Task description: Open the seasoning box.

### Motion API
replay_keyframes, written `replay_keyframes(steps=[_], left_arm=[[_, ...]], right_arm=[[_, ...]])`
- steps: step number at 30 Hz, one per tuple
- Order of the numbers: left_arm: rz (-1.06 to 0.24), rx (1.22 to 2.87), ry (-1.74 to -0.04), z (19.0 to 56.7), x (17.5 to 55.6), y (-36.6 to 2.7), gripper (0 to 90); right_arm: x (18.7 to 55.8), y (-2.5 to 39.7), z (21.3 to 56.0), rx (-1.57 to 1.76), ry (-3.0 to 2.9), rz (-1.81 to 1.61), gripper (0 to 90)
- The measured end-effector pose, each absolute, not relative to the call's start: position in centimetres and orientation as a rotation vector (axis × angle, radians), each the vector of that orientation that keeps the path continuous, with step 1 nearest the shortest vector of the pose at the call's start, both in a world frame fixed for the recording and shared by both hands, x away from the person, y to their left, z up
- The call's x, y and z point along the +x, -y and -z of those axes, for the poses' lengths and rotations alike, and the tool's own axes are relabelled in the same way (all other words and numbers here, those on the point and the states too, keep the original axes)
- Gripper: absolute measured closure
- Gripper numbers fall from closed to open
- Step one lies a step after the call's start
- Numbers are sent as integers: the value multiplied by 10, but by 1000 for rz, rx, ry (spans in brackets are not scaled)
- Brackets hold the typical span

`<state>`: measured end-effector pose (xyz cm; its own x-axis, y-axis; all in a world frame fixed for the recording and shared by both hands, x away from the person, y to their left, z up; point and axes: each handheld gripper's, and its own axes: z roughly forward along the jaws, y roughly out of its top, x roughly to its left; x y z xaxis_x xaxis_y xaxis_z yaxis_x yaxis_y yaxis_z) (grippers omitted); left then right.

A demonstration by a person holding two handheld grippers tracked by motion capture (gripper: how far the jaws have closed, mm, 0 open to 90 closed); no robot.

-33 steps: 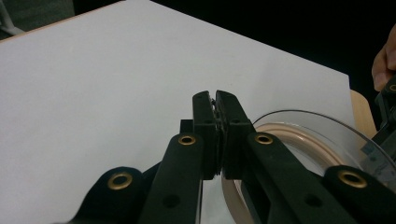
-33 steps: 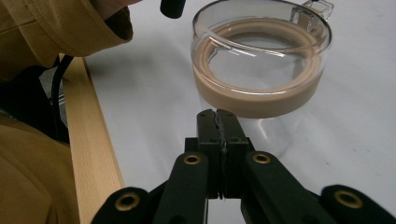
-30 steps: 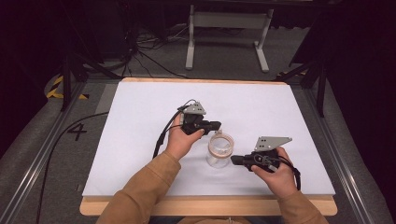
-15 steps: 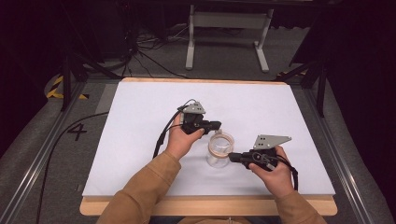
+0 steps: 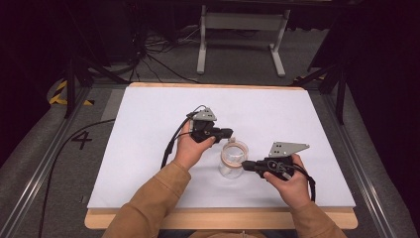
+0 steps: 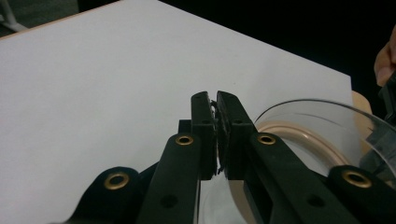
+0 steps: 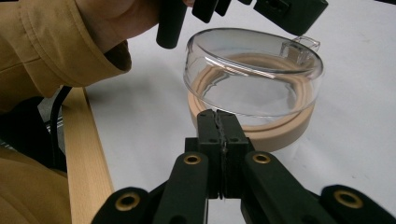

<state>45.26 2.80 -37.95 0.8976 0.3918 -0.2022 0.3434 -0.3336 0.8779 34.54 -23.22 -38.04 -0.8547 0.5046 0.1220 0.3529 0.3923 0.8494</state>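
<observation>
— Since a second ago, little has been shifted on the high view: the right gripper [image 5: 247, 163] has been brought in from beside the clear container [image 5: 233, 159] until its tip stands against the container's near side; the left gripper [image 5: 225, 133] has been kept just behind the container's far rim.

— How are the jaws set?

— Both pairs are pressed together with no gap. On the right gripper view nothing is seen held between the jaws; on the left gripper view a thin clear edge may be pinched, but that cannot be told for sure.

— And the container?

— It stands near the middle of the white table [image 5: 148, 124], on a tan ring [image 7: 280, 135].

— How should the step be done well?

— The container should be steadied from one side while the other jaw is opened and eased over its rim, slowly, since clear plastic is judged likely to slip.

— Any writing?

— Only a "4" [image 5: 81, 140], marked on the floor left of the container.
</observation>
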Motion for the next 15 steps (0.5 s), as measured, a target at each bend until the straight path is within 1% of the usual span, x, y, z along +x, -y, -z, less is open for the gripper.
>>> replay_keyframes(steps=[6,15], left_arm=[[-98,1977,-536,371,446,-40,853],[-118,2010,-539,366,435,-54,843]], right_arm=[[347,232,378,758,-2477,-1469,900],[352,231,371,711,-2443,-1514,900]])
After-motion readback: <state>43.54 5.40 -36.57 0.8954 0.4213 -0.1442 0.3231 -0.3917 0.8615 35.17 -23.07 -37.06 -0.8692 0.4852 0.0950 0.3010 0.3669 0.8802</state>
